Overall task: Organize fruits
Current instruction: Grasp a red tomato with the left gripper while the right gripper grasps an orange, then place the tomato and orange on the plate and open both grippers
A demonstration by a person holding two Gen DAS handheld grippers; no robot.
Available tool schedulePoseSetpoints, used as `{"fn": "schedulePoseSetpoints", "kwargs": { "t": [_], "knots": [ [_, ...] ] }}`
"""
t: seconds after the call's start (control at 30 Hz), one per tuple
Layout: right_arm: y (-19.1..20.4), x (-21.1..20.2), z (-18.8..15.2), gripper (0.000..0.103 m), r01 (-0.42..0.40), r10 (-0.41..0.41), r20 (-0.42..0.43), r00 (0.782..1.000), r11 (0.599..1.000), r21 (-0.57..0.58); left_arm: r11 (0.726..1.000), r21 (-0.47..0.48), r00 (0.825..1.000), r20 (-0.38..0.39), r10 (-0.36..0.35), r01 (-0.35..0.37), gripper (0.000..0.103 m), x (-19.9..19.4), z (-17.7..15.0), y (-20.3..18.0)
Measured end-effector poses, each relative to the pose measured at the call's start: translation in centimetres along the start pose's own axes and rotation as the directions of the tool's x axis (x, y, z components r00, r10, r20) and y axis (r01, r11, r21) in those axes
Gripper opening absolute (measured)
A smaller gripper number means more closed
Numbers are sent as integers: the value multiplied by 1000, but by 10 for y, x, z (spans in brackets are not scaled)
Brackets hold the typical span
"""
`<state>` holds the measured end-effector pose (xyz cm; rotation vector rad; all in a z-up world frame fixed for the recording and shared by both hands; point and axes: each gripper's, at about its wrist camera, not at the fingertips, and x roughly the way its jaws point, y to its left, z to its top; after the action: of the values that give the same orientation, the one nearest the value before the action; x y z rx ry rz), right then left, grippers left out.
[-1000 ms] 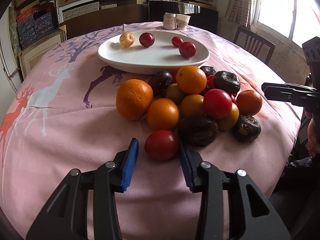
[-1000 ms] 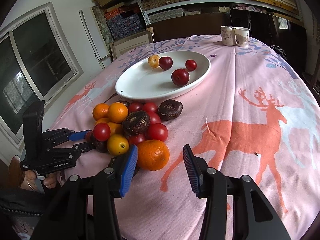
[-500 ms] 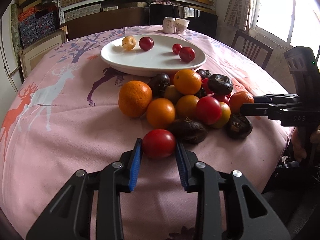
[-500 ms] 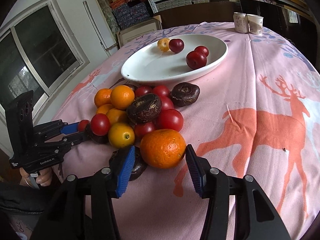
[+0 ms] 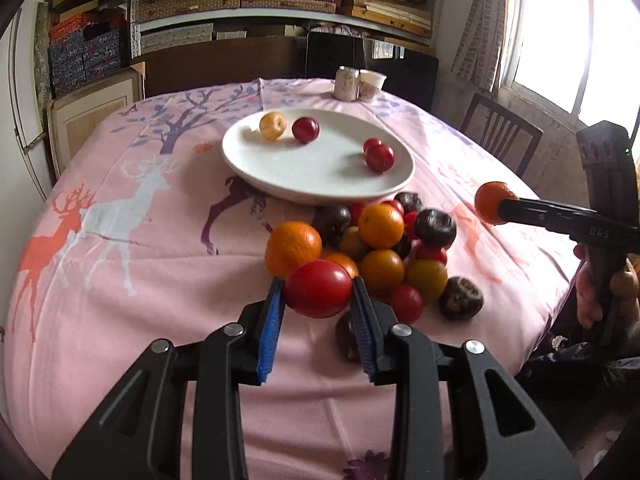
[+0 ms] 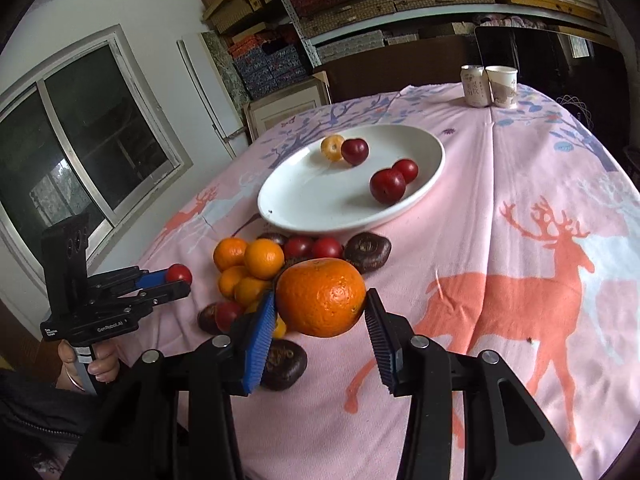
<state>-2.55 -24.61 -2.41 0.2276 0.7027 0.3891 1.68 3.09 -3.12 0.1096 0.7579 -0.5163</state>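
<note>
My left gripper (image 5: pixel 318 292) is shut on a red tomato (image 5: pixel 318 294) and holds it above the cloth, just in front of the fruit pile (image 5: pixel 380 248). My right gripper (image 6: pixel 320 300) is shut on a large orange (image 6: pixel 321 298), lifted above the pile (image 6: pixel 256 272). The white plate (image 5: pixel 280 168) behind the pile holds a yellow fruit (image 5: pixel 273 126) and three red ones. The plate also shows in the right wrist view (image 6: pixel 312 200). Each gripper shows in the other's view: the right (image 5: pixel 496 206), the left (image 6: pixel 176 280).
The pink deer-print tablecloth (image 5: pixel 120 240) covers a round table. A can (image 5: pixel 346 83) and a paper cup (image 5: pixel 372 85) stand at the far edge. A chair (image 5: pixel 500 140) stands by the window on the right. Shelves of boxes fill the back wall.
Both grippers closed on their fruit and lifted: the left on the red tomato, the right on the large orange. Both now hang above the pile.
</note>
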Motion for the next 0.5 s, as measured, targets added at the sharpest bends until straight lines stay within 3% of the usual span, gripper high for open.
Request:
{"fn": "schedulePoseSetpoints", "kwargs": {
  "t": [0.23,0.5],
  "knots": [
    [-2,28,52,45,-11,11,17,1000,1000,8,1000,4,1000,13,6,-6,32,33,67,-8],
    [-6,87,78,46,23,-21,-54,998,999,27,1000,-12,995,-96,23,-24,33,108,107,-5]
  ]
}}
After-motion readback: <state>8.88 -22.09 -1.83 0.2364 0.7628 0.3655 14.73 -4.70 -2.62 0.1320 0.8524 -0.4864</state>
